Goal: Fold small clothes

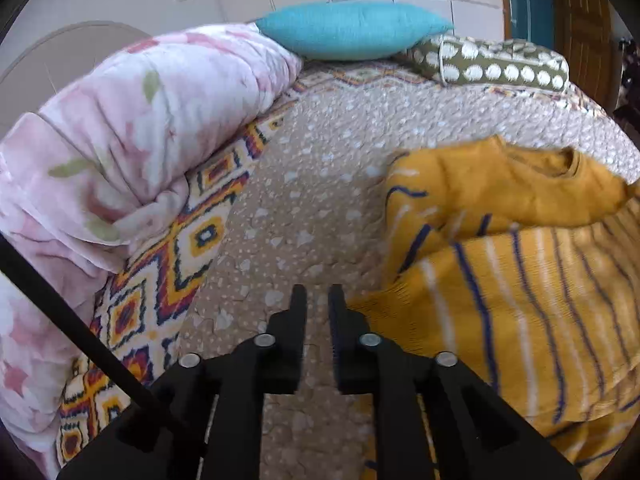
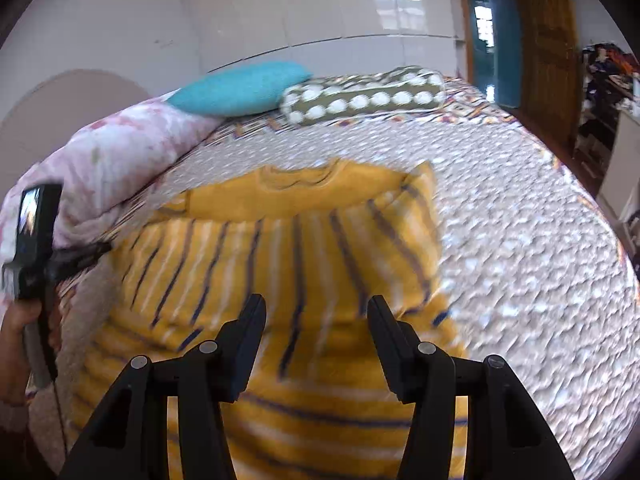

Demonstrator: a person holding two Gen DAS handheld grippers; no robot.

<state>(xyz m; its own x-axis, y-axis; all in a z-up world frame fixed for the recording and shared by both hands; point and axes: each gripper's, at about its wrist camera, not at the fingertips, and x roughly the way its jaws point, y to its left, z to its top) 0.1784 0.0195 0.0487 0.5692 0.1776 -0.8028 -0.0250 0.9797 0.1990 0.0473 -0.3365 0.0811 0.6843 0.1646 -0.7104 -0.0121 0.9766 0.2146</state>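
Two empty claws, left [image 1: 318, 294] narrowly parted, right [image 2: 316, 306] spread, flank yellow shirt [image 2: 288, 240].

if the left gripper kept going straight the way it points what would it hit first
Most likely the bare bedspread: the left gripper points down at it, nothing between its fingers. The yellow striped top lies just to the right, probably out of the line, though depth is unclear.

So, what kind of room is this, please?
Most likely a bedroom. The yellow striped garment lies on a bed with a patterned cover, pillows sit at its far end, and a pink quilt is bunched along one side.
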